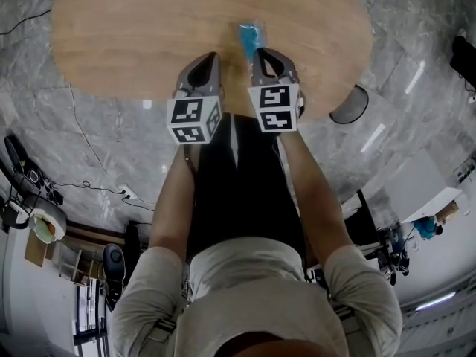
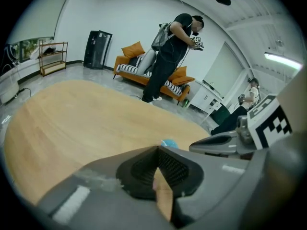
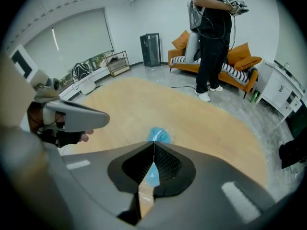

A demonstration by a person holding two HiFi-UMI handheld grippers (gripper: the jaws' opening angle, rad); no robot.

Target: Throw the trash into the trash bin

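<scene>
Blue crinkled trash lies on the wooden surface in the head view, a little in from its near edge. The left gripper and right gripper hang over that edge, the right one just short of the trash. Left gripper view: fingers pressed together, empty. Right gripper view: fingers likewise together, trash straight ahead on the surface. It looks light, soft and crackly; pinch a raised fold.

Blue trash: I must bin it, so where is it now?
In the head view, the blue trash lies on the wooden table, just beyond the right tool.
</scene>
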